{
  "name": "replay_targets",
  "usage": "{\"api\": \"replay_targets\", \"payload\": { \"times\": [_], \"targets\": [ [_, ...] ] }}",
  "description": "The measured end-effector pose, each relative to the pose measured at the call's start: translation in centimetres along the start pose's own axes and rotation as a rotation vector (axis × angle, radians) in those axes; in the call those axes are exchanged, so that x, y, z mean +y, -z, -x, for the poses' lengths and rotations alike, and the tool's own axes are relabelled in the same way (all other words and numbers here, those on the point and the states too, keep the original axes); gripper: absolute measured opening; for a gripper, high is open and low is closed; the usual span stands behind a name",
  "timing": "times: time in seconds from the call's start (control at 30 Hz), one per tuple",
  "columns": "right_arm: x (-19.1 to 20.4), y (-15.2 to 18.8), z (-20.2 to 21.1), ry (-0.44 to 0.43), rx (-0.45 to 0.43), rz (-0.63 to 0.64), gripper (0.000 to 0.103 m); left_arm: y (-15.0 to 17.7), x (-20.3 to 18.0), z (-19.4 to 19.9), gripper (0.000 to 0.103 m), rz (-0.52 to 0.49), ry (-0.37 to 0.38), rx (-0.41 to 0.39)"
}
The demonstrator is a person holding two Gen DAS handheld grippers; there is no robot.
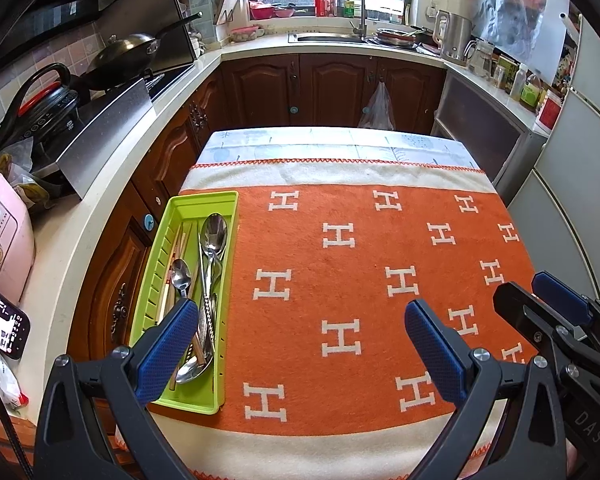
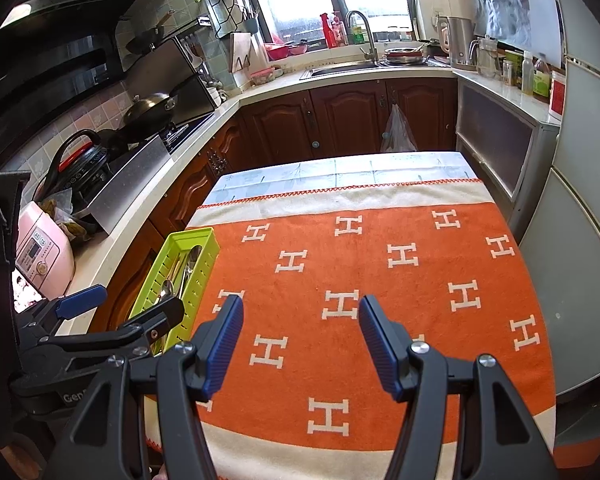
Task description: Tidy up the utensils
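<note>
Left tongs (image 1: pixel 300 344) wide open, empty; right tongs (image 2: pixel 300 344) parted, empty.

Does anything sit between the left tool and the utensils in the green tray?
Nothing visible does. The left tool is open above the blanket, its left finger over the near end of the green tray, where the spoons lie uncovered.

Glossy metal spoons (image 1: pixel 214 236), plastic tray (image 1: pixel 188 204), fuzzy cloth (image 1: pixel 340 280).
</note>
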State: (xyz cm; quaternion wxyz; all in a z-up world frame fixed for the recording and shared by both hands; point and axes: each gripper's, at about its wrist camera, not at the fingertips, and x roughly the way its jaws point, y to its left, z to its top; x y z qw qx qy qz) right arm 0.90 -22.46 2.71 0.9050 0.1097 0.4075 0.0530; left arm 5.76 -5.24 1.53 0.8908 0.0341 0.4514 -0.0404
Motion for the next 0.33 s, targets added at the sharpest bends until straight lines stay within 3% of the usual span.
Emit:
{"api": "replay_targets", "payload": {
  "times": [0.33],
  "targets": [
    [-1.7,0.0,-1.4,-0.012,0.023,-0.035,0.060,-0.7,-1.3,-1.8,0.102,-0.013,-0.012,0.028]
  ]
}}
